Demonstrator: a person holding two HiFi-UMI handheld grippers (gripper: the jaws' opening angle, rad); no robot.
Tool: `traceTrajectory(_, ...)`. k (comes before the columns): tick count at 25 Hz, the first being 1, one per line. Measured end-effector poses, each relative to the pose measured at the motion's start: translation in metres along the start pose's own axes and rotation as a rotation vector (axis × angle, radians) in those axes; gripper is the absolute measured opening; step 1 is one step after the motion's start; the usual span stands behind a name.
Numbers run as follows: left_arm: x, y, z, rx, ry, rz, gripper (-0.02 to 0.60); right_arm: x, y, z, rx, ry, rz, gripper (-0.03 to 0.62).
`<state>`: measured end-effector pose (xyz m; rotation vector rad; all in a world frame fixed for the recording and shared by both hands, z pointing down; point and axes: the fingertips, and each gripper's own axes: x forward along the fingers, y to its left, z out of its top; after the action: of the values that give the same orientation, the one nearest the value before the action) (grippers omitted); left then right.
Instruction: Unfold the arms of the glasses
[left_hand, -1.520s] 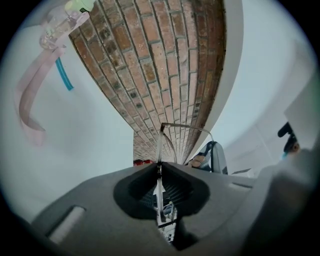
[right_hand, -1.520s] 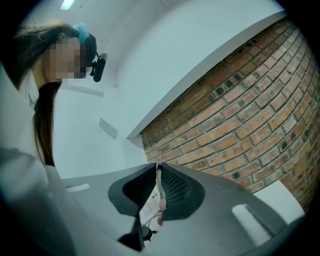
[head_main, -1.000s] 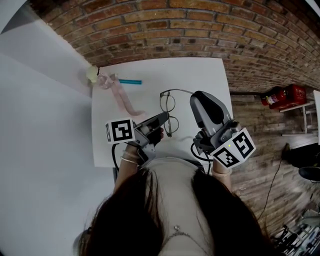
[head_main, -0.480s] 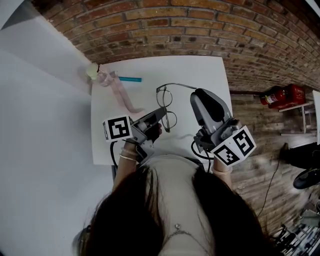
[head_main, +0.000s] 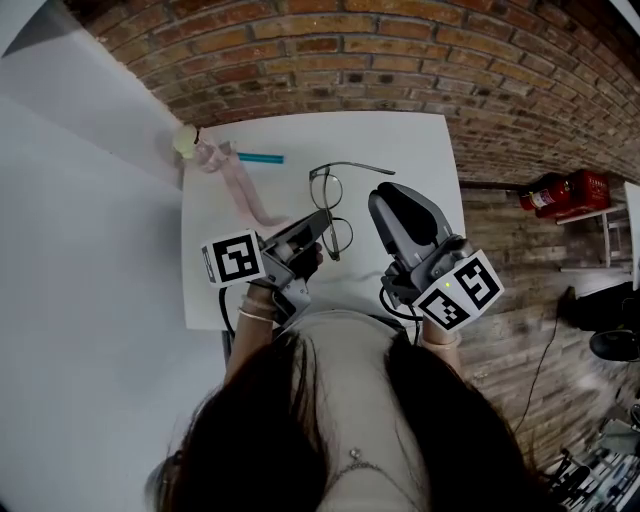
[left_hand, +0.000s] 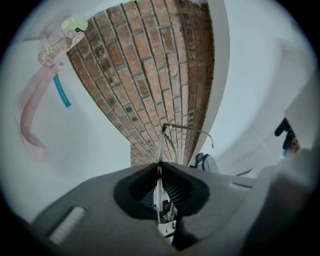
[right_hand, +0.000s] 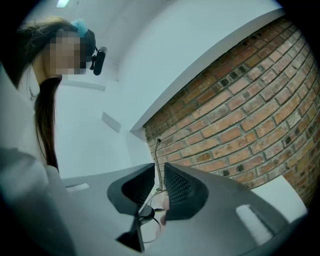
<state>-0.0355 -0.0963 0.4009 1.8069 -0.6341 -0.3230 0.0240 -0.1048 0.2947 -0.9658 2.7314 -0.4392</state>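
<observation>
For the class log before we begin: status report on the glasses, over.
Left gripper shut on glasses. Right gripper slightly open, arm between jaws. Nothing in the way.

tabletop (head_main: 410, 140) middle: glasses (head_main: 330, 205), between left gripper (head_main: 325, 222) and right gripper (head_main: 384, 194); far-left corner: strap (head_main: 245, 195), stick (head_main: 262, 160) just right of it; behind tabletop: brick wall (head_main: 400, 60)

No legible text or labels anywhere.

A white table (head_main: 420, 150) carries, at its far left corner, a curling pink ribbon (head_main: 245, 200) tied to a pale yellow-green knob (head_main: 184, 143), with a short teal stick (head_main: 262, 159) just beside them.
</observation>
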Motion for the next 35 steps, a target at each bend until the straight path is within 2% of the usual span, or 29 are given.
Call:
traceTrajectory(6, 0.003, -0.006, -0.001, -0.015, -0.006, -0.020, 0.026, 0.007, 0.003, -0.012, 0.009, 0.039, 0.010, 0.049)
traceTrajectory(9, 0.004, -0.003, 0.001, 0.035, 0.001, 0.005, 0.026, 0.011, 0.003, -0.018, 0.020, 0.064, 0.015, 0.048)
traceTrajectory(12, 0.003, -0.002, 0.000, 0.042, 0.000, 0.030, 0.026, 0.014, 0.005, -0.024, 0.028, 0.085, 0.021, 0.046)
traceTrajectory(19, 0.007, -0.007, 0.003, 0.122, -0.009, 0.020, 0.026, 0.022, 0.006, -0.037, 0.047, 0.133, 0.028, 0.042)
traceTrajectory(35, 0.008, -0.011, 0.002, 0.192, -0.021, 0.012, 0.026, 0.034, 0.012, -0.053, 0.076, 0.202, 0.045, 0.044)
